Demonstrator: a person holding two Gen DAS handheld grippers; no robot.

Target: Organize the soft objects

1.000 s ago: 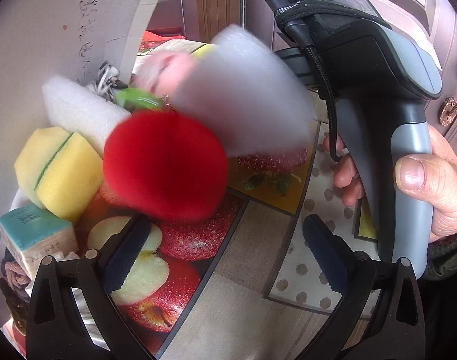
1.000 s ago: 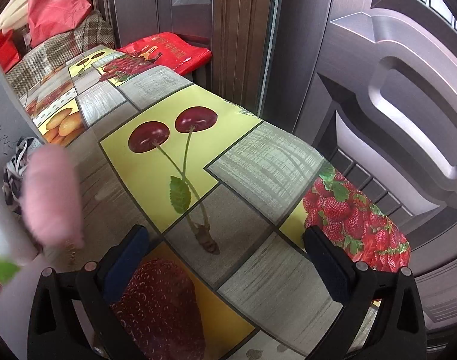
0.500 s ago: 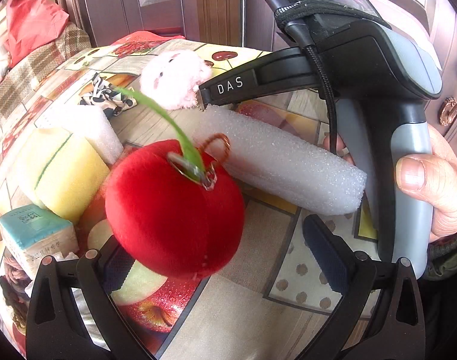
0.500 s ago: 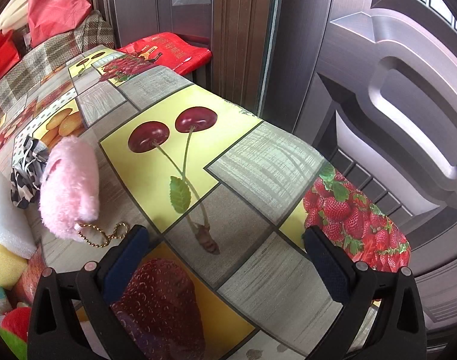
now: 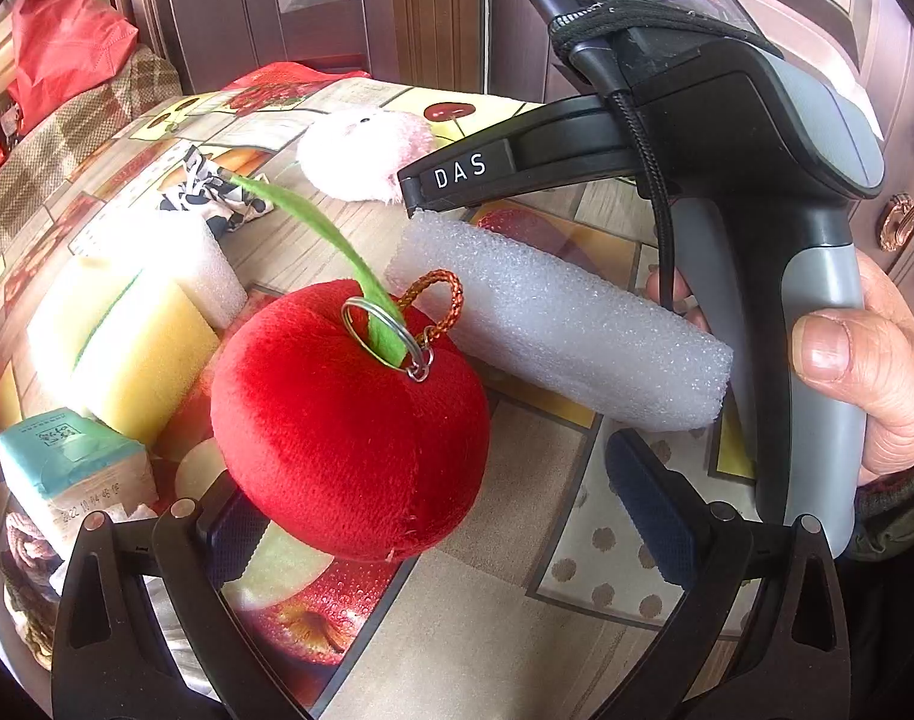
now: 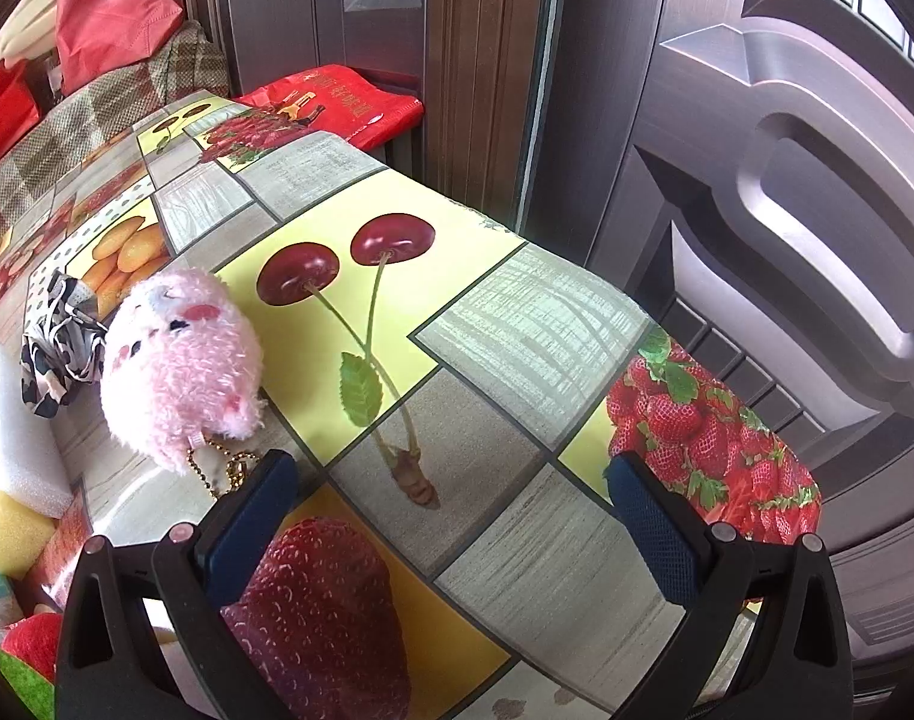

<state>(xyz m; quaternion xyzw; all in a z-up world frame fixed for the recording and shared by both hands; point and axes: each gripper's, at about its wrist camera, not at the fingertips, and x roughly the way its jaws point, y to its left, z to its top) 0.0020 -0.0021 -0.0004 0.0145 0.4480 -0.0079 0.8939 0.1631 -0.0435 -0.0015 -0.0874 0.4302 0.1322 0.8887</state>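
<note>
The left gripper (image 5: pixel 450 516) is spread wide around the red plush apple (image 5: pixel 348 420), which looks light, squashy and best pinched across its middle. Just beyond lie a white foam roll (image 5: pixel 565 336) and a yellow sponge (image 5: pixel 138 348). The right gripper (image 6: pixel 450 516) also gapes wide, holding nothing, beside a pink fluffy toy (image 6: pixel 180 366). A slick fruit-print tablecloth (image 6: pixel 517 330) stretches toward dark doors (image 6: pixel 787 150).

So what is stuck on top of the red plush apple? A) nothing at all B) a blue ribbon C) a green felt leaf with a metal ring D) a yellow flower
C: the red plush apple has a green felt leaf rising from its top, with a metal ring around the leaf's base.
</note>
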